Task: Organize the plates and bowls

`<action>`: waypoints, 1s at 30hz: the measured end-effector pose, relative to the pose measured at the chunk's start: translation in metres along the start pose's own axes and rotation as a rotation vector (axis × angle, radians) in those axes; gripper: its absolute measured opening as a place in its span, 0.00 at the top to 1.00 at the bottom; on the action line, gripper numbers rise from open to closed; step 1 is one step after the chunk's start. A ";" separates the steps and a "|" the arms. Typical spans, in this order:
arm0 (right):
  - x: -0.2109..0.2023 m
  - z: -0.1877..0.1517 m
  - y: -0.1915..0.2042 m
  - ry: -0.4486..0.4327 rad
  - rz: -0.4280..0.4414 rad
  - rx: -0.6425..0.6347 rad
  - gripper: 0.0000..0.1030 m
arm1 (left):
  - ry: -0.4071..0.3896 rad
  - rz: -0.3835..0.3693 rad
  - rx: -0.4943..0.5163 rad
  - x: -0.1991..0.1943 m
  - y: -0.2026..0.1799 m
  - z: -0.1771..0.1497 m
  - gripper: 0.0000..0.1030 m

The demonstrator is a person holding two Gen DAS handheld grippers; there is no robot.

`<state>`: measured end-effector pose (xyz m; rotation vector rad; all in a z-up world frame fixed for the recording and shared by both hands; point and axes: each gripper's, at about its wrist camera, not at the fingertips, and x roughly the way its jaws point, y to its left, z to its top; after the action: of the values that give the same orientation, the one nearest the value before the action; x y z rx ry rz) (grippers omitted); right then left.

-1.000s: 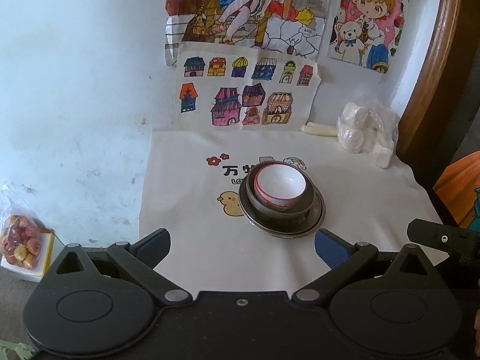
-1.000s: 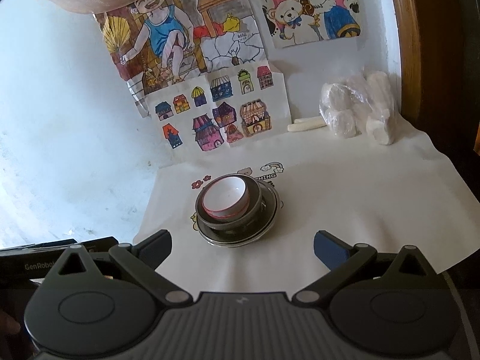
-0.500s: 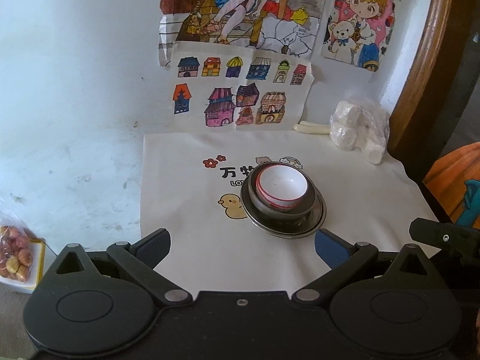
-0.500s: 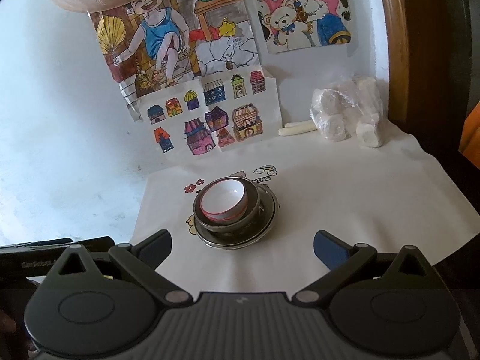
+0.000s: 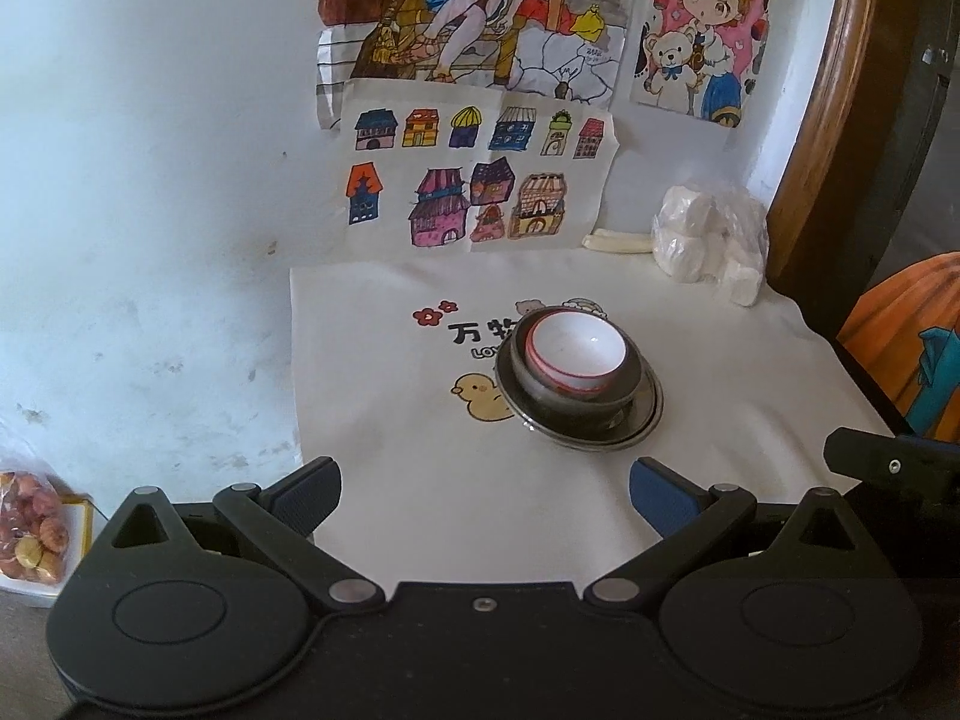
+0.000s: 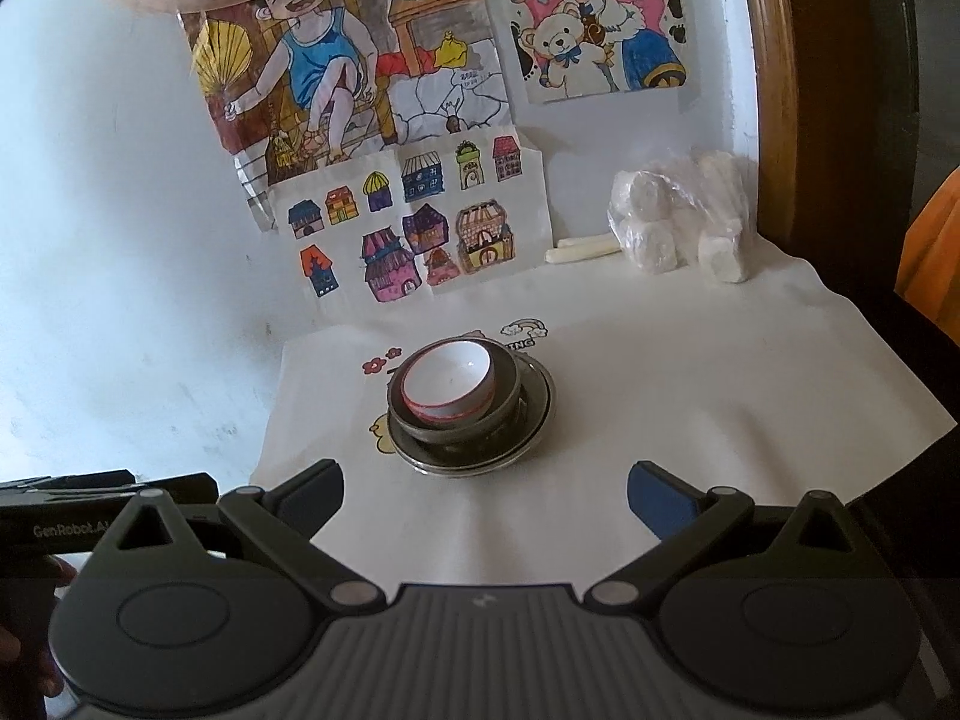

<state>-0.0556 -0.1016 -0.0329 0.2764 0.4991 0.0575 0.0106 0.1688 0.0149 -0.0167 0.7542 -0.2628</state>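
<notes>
A white bowl with a red rim (image 5: 577,352) sits inside a dark bowl (image 5: 624,387), which sits on a metal plate (image 5: 651,414). The stack stands on a white printed cloth (image 5: 420,468). The same stack shows in the right wrist view: white bowl (image 6: 447,381), dark bowl (image 6: 507,399), plate (image 6: 543,414). My left gripper (image 5: 485,489) is open and empty, well short of the stack. My right gripper (image 6: 485,489) is open and empty, also short of the stack.
A bag of white lumps (image 5: 711,240) and a pale stick (image 5: 618,240) lie at the back right by a wooden frame (image 5: 828,120). Drawings hang on the wall (image 5: 480,180). A snack bag (image 5: 30,528) lies at far left. The cloth's left edge (image 6: 270,432) is near the stack.
Both grippers have drawn back and risen a little from the stack, which looks smaller and farther. The stack has not moved. Both stay open.
</notes>
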 end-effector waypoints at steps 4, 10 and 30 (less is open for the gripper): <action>-0.003 -0.006 0.004 -0.018 -0.018 -0.023 0.00 | -0.021 -0.007 0.006 -0.004 0.003 -0.007 0.01; -0.008 -0.014 0.011 -0.043 -0.033 -0.074 0.00 | -0.042 -0.021 0.024 -0.008 0.004 -0.017 0.01; -0.015 -0.019 0.011 -0.029 -0.050 -0.075 0.00 | -0.050 -0.018 0.038 -0.014 0.003 -0.025 0.01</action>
<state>-0.0779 -0.0880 -0.0388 0.1908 0.4734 0.0238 -0.0150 0.1774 0.0060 0.0057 0.6996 -0.2924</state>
